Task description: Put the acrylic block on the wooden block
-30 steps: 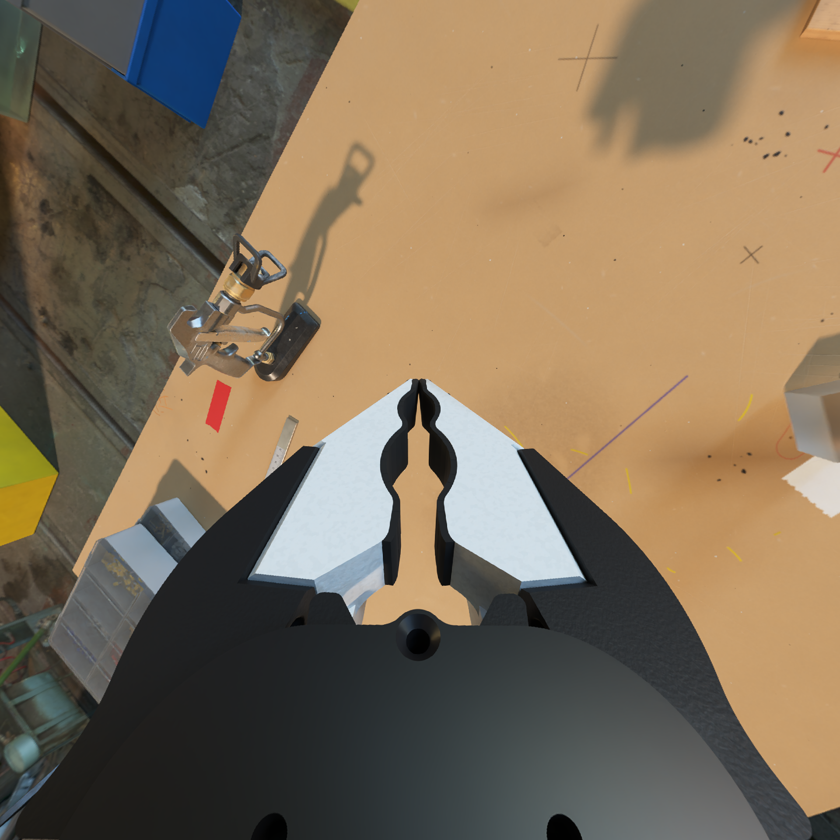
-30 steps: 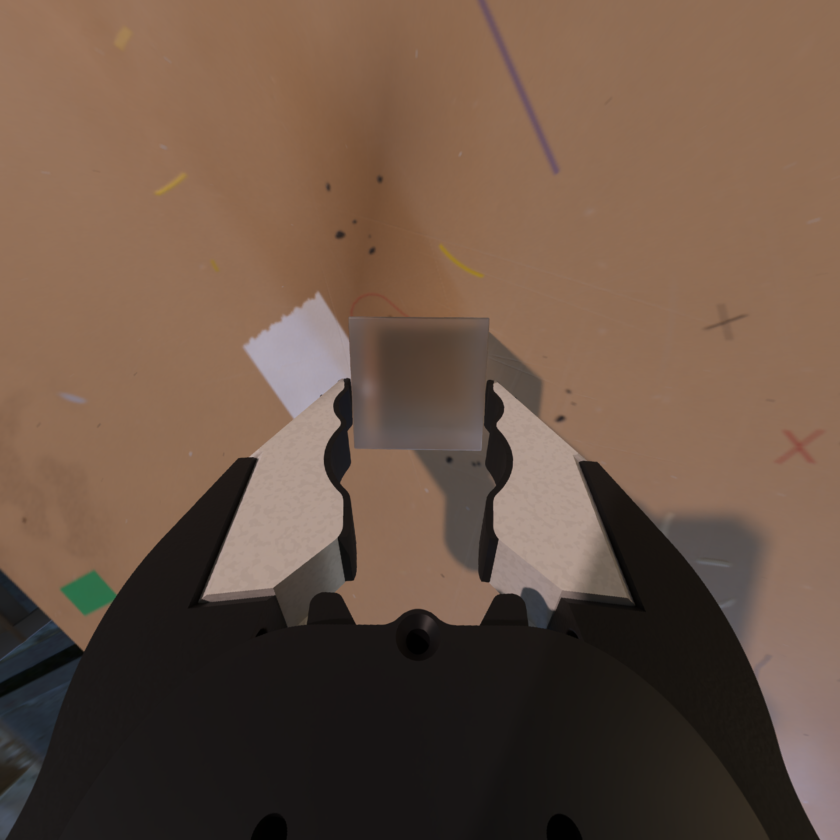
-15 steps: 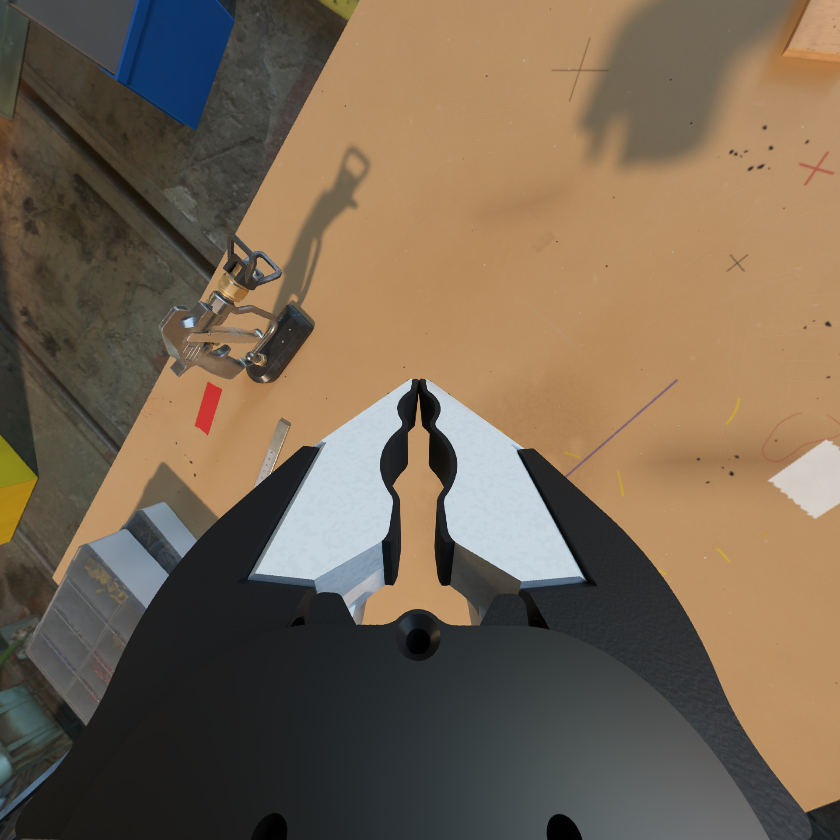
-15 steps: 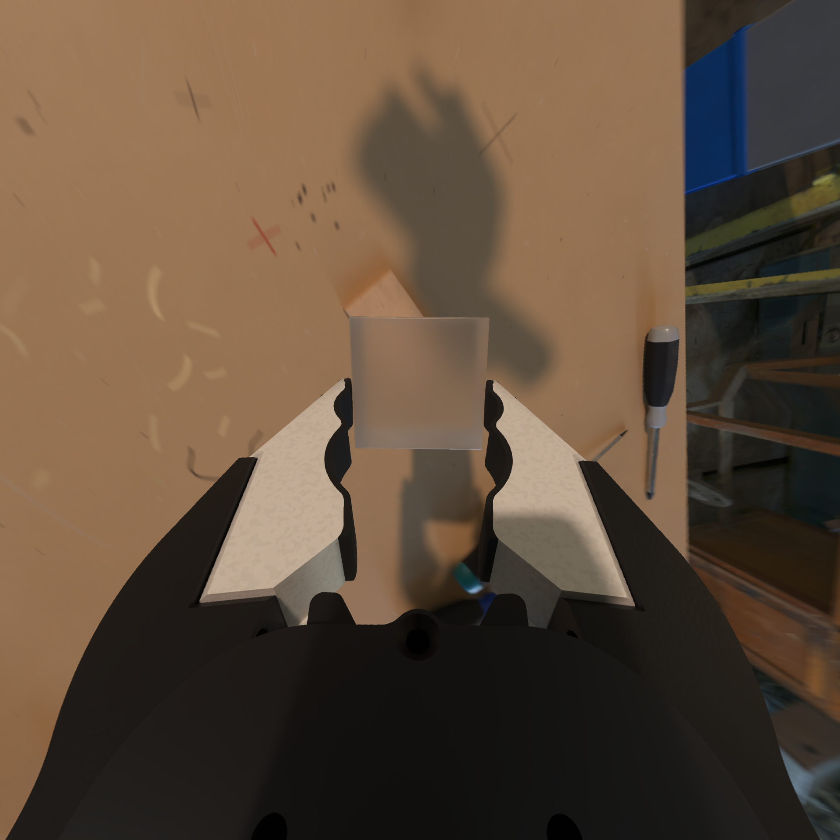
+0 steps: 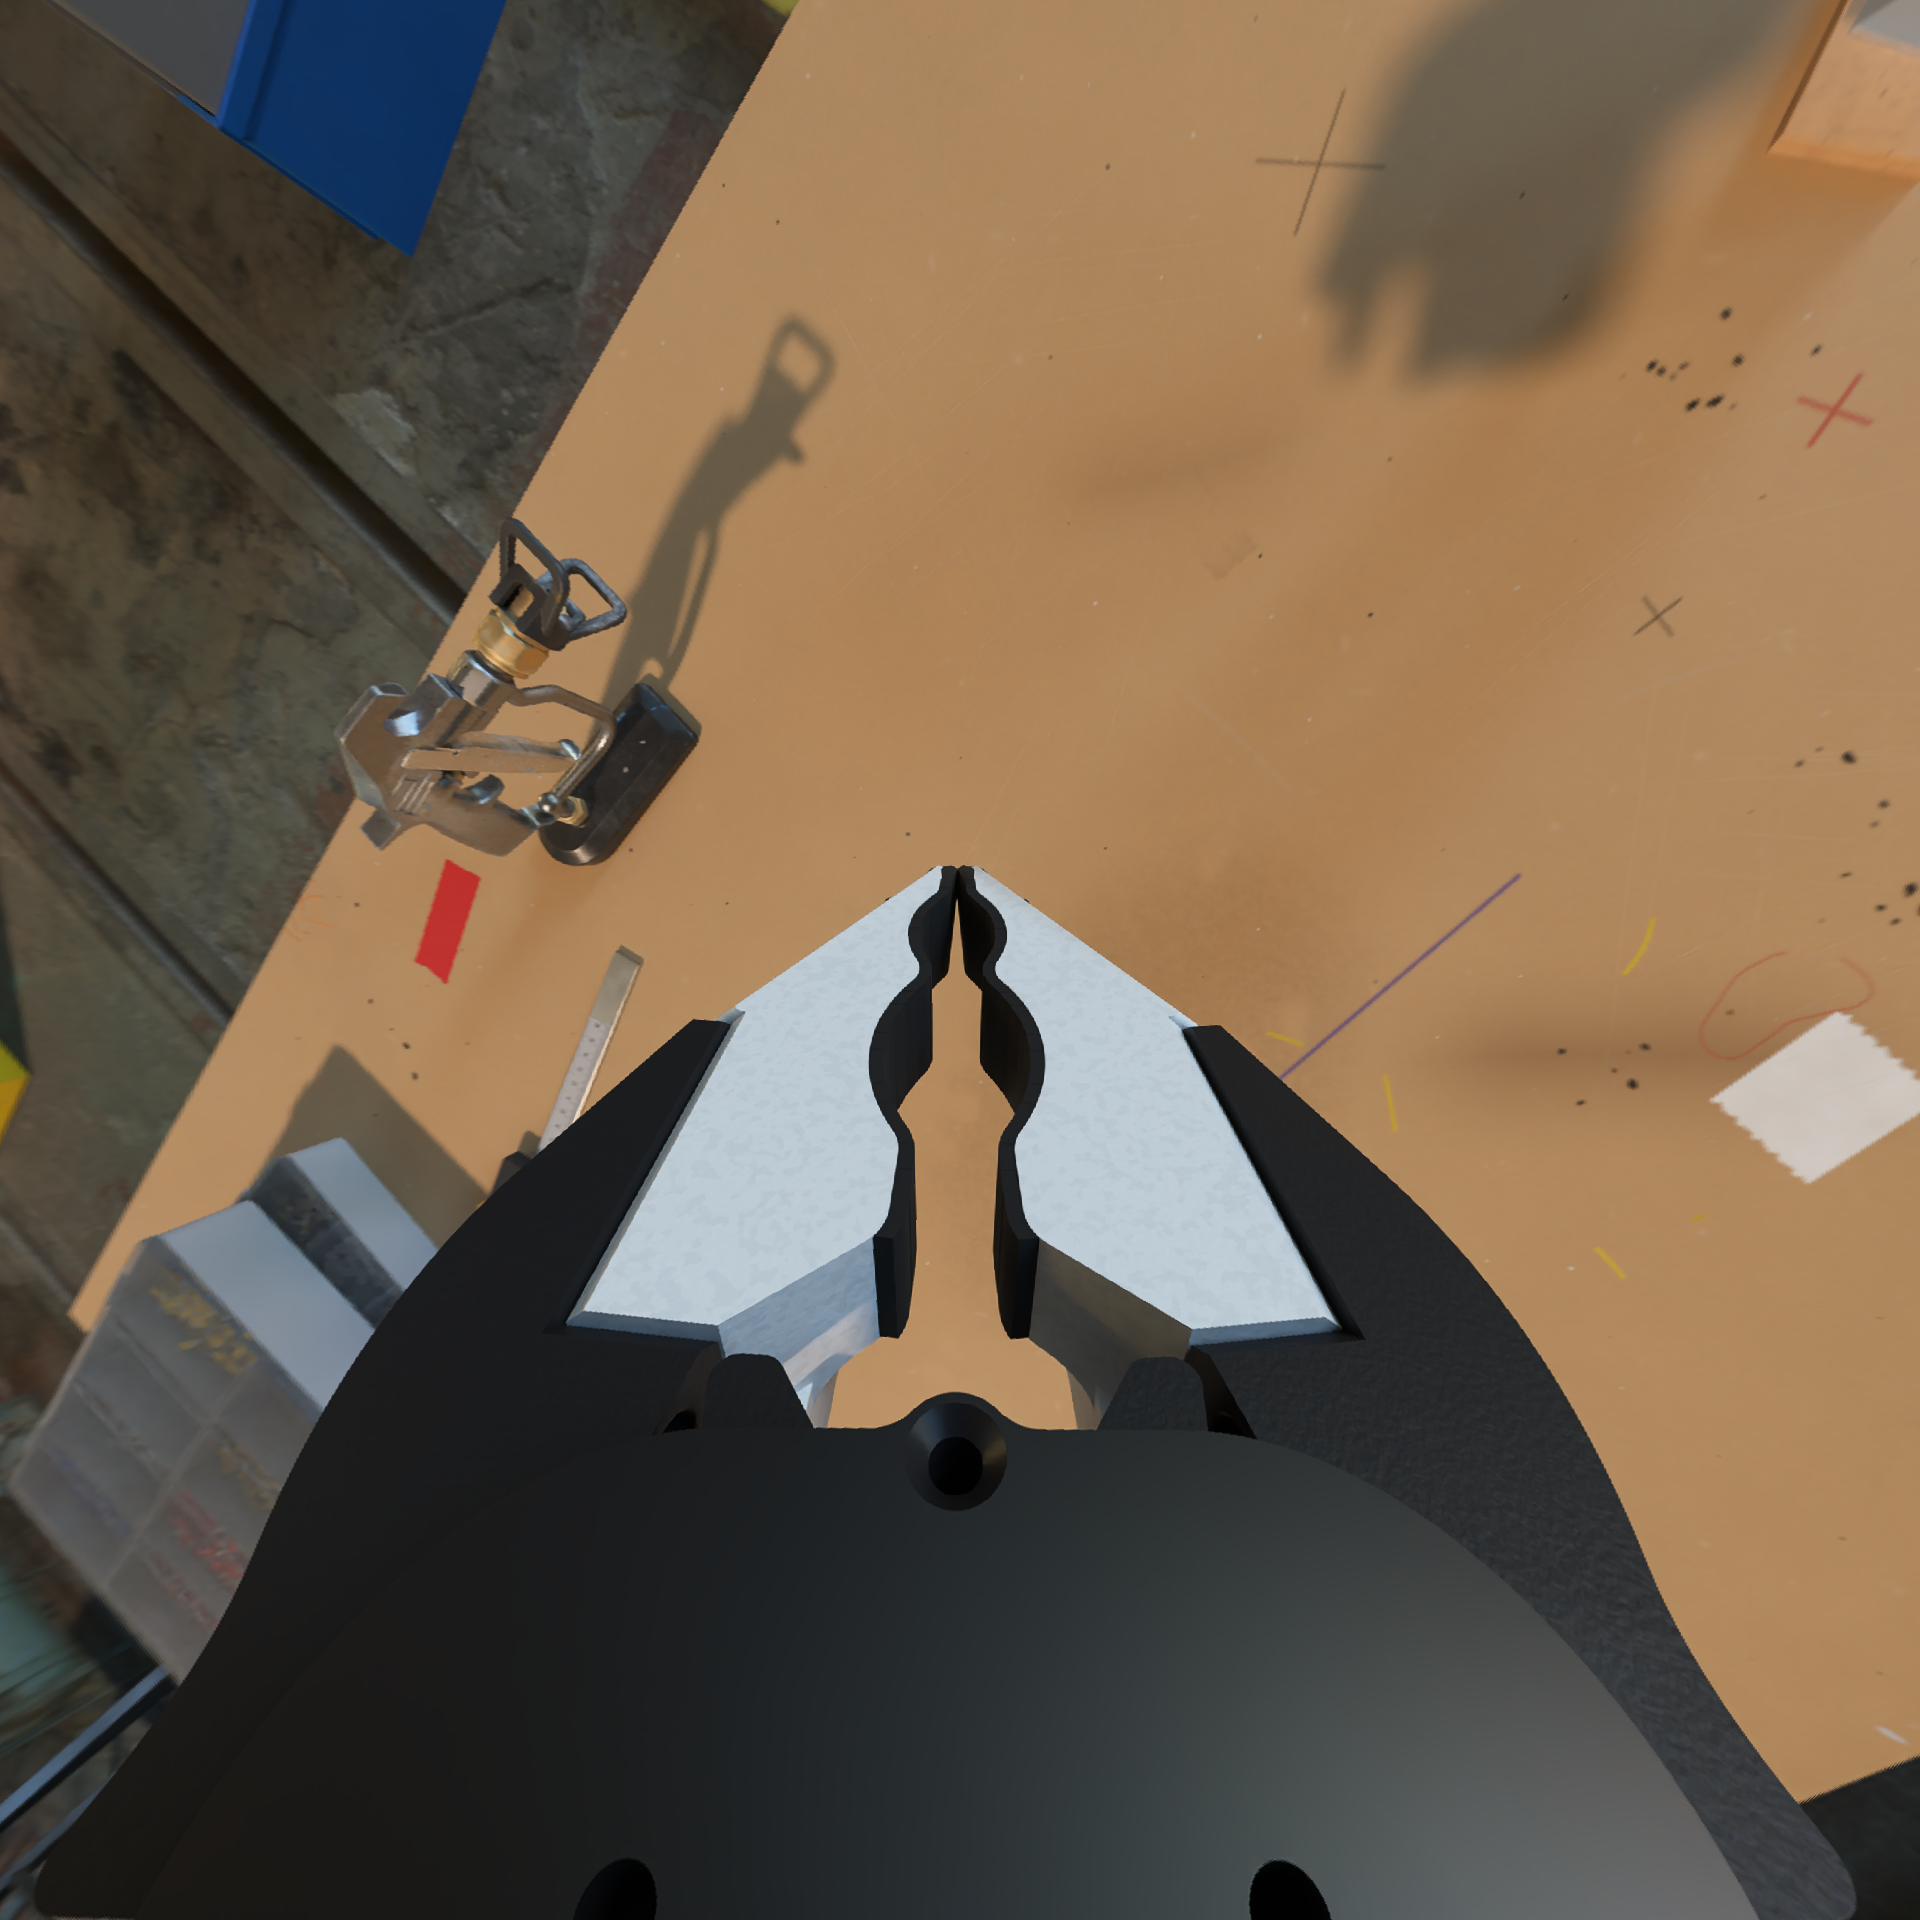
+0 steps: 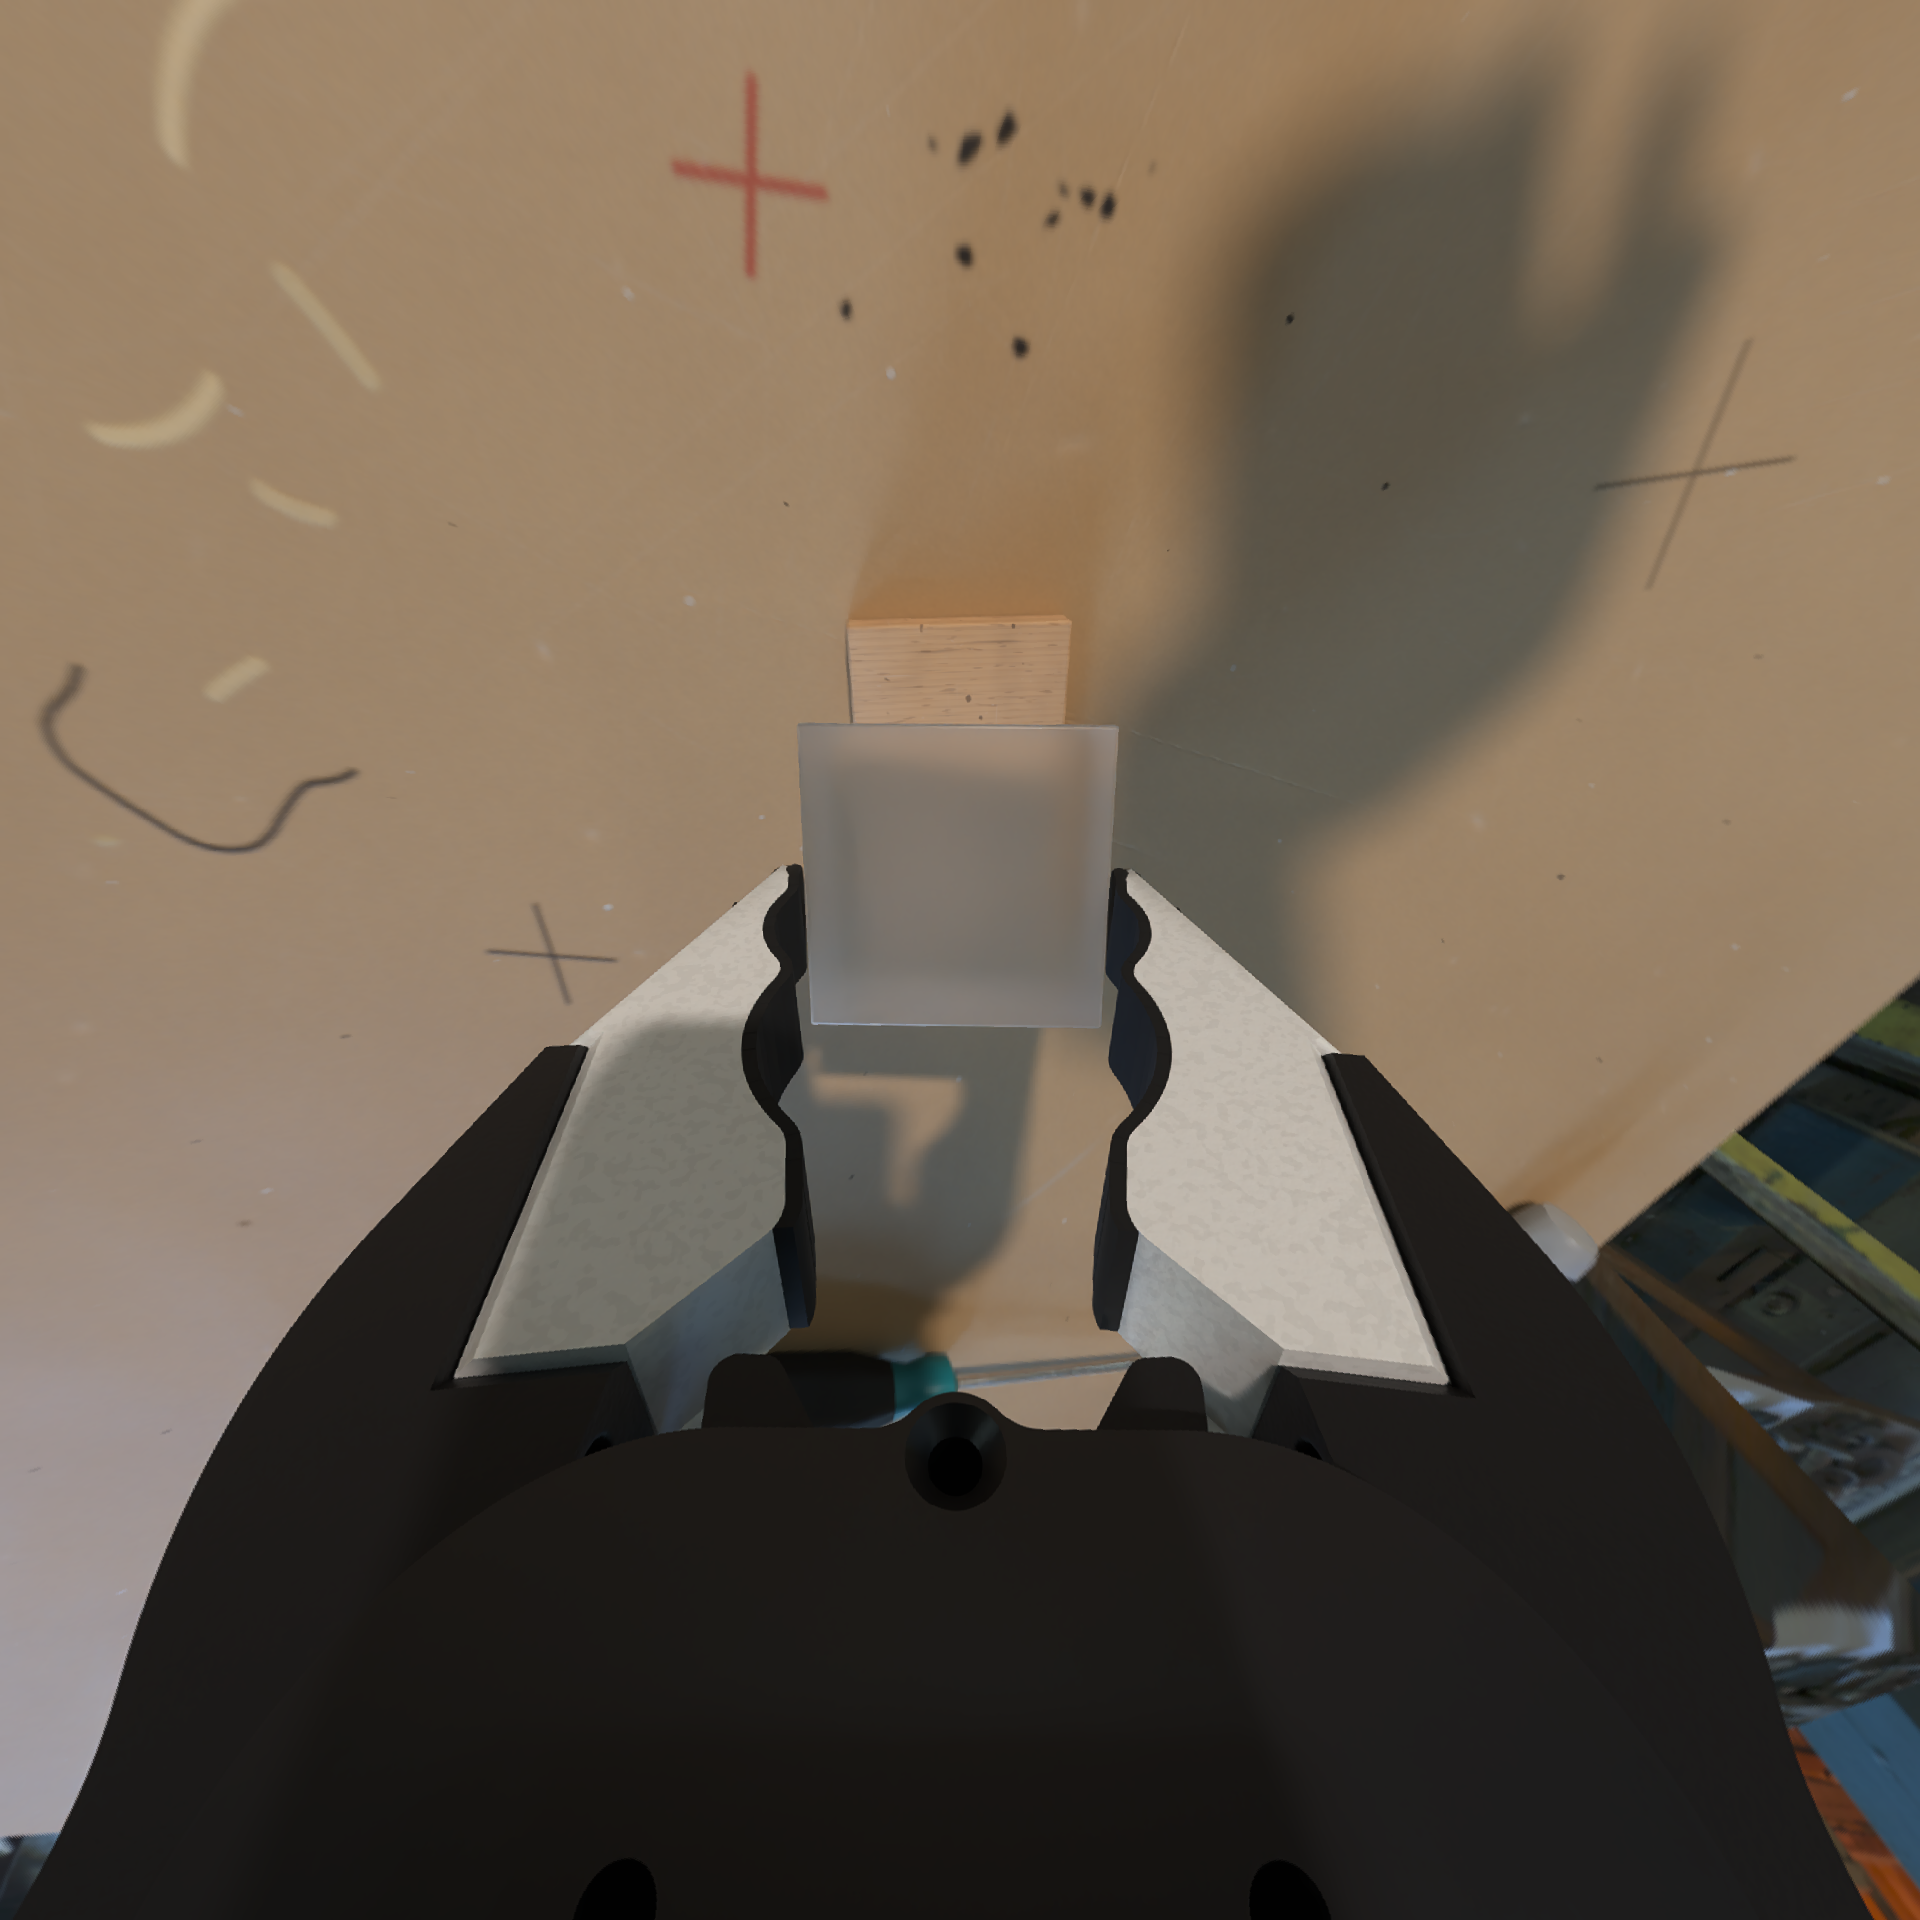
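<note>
My right gripper (image 6: 956,883) is shut on the frosted clear acrylic block (image 6: 956,873), held between its fingertips above the table. The light wooden block (image 6: 958,670) stands on the tan table just beyond the acrylic block; its near part is hidden behind it. In the left wrist view the wooden block (image 5: 1860,114) shows at the top right corner with a grey corner of the acrylic block (image 5: 1896,12) above it. My left gripper (image 5: 956,878) is shut and empty, hovering over the table's left part.
A metal spray gun (image 5: 499,727), a red tape piece (image 5: 447,920) and a steel ruler (image 5: 597,1039) lie near the table's left edge, with a clear drawer box (image 5: 197,1382) below. A white paper scrap (image 5: 1818,1107) lies right. A teal-collared screwdriver (image 6: 914,1377) lies under my right gripper.
My right gripper has carried the acrylic block away from the white paper scrap, turned, and come close over the wooden block. My left gripper has stayed shut with only a slight drift.
</note>
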